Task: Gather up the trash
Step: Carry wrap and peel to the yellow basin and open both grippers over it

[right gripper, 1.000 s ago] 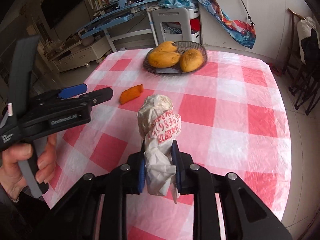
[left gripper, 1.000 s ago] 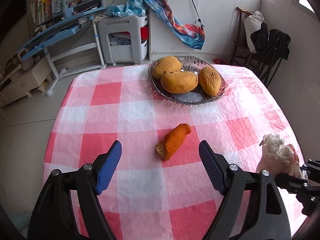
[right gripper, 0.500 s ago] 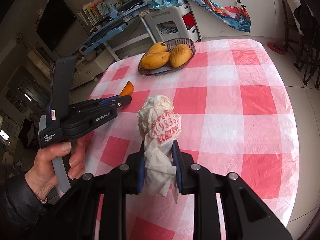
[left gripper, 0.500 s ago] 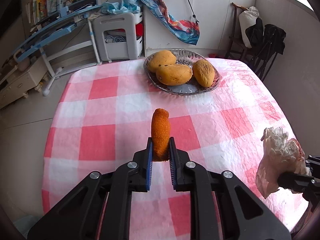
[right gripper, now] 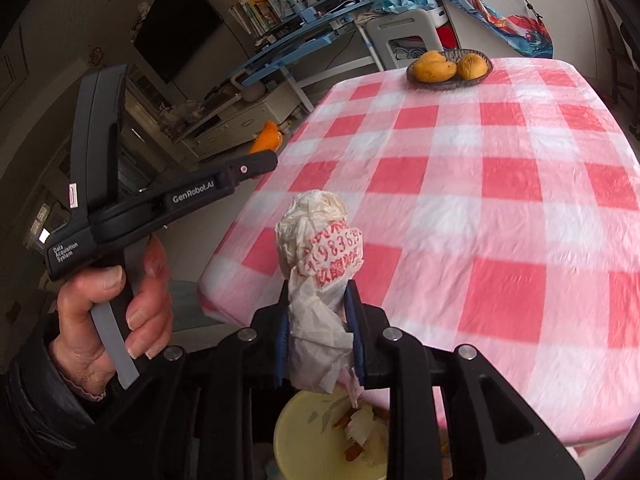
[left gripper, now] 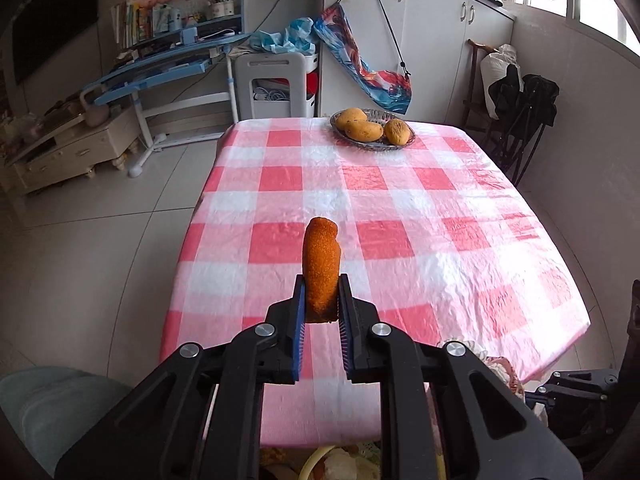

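Note:
My left gripper (left gripper: 321,312) is shut on an orange peel piece (left gripper: 321,264) and holds it upright above the near edge of the checked table (left gripper: 400,216). It also shows in the right wrist view (right gripper: 268,140), held off the table's left side. My right gripper (right gripper: 319,320) is shut on a crumpled white paper wrapper with red print (right gripper: 320,248), held over a yellow bin (right gripper: 308,440) with scraps inside, below the table's near edge. A bit of the bin shows in the left wrist view (left gripper: 320,464).
A glass dish with three mangoes (left gripper: 372,130) stands at the table's far end. A white stool (left gripper: 276,88), a blue desk (left gripper: 160,72) and cabinets stand behind. A dark chair (left gripper: 520,120) is at the right. Tiled floor lies left.
My left gripper closed on the orange peel and lifted it off the table, drawing back toward the near edge. My right gripper drew back with the wrapper until it hangs over the bin.

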`<act>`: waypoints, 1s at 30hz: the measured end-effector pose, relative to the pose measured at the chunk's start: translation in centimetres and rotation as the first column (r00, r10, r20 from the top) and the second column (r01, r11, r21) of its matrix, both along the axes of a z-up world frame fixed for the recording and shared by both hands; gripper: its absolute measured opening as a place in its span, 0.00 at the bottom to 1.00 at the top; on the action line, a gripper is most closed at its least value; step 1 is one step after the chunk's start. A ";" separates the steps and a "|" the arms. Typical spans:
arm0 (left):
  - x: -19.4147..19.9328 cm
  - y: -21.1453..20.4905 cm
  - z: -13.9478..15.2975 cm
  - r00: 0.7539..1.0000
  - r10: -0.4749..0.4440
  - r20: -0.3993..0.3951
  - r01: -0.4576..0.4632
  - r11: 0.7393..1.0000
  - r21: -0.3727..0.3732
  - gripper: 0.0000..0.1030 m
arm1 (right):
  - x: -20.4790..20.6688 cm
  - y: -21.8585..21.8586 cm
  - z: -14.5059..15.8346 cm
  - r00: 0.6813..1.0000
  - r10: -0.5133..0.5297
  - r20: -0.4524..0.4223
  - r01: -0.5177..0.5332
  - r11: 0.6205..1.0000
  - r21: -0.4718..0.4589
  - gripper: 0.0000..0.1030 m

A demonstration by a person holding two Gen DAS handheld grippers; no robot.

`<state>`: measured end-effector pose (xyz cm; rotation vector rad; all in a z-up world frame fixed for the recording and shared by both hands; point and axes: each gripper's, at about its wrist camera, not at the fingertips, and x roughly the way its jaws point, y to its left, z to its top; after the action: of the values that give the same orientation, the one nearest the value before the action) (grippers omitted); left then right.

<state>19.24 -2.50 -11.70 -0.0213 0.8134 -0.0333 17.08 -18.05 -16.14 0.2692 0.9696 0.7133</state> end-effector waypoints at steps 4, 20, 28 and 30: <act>-4.2 0.2 0.2 1.000 0.009 0.008 -0.008 1.000 -0.018 0.14 | -3.1 0.3 -0.4 1.000 0.005 0.007 -0.005 1.000 -0.008 0.25; -12.6 0.7 -1.1 0.999 0.030 -0.028 -0.031 0.999 -0.044 0.14 | -7.9 2.6 -4.8 0.993 0.023 -0.118 -0.043 0.985 -0.165 0.43; -14.7 -1.7 -4.2 0.983 -0.041 -0.180 0.030 0.997 -0.066 0.14 | -7.7 0.2 -3.4 0.993 -0.113 -0.037 0.107 0.985 -0.132 0.60; -15.1 -2.5 -5.5 0.967 -0.076 -0.242 0.060 0.996 -0.071 0.18 | -7.8 -0.6 -2.4 0.985 -0.171 0.023 0.173 0.978 -0.119 0.68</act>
<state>4.09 -4.99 -17.21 -0.0581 1.0593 -0.1230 9.27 -18.68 -18.49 0.2389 0.9614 0.4953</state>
